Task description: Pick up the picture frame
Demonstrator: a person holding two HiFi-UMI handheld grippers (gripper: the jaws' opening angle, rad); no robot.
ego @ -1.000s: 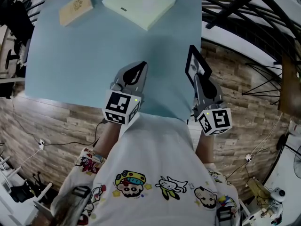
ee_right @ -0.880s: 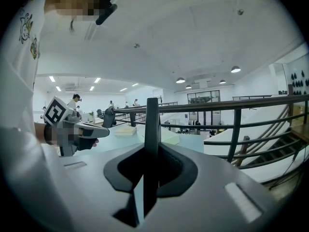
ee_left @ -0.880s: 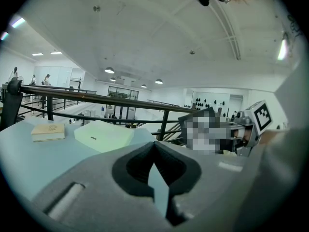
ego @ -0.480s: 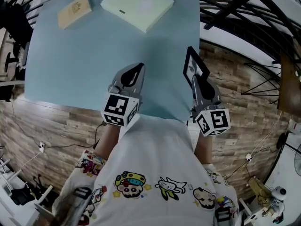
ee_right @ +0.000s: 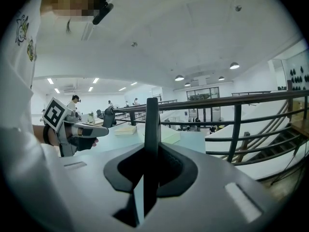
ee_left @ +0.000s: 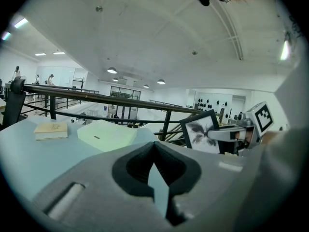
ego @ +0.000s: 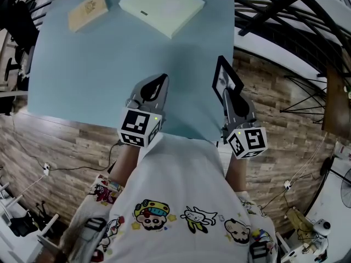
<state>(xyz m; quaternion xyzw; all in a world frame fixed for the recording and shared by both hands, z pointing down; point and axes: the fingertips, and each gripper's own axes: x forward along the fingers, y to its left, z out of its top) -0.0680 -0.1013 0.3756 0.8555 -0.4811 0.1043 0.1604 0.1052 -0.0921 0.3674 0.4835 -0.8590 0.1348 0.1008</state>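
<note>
The right gripper (ego: 229, 95) was clamped on the frame (ego: 225, 76) edge — a firm, upright hold seemed best — and the left gripper (ego: 160, 80) was closed, empty.

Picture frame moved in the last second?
No. The picture frame keeps its spot by the right edge of the table, clamped upright in the right tool.

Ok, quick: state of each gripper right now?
Left gripper: closed, empty.
Right gripper: closed on the frame.
</note>
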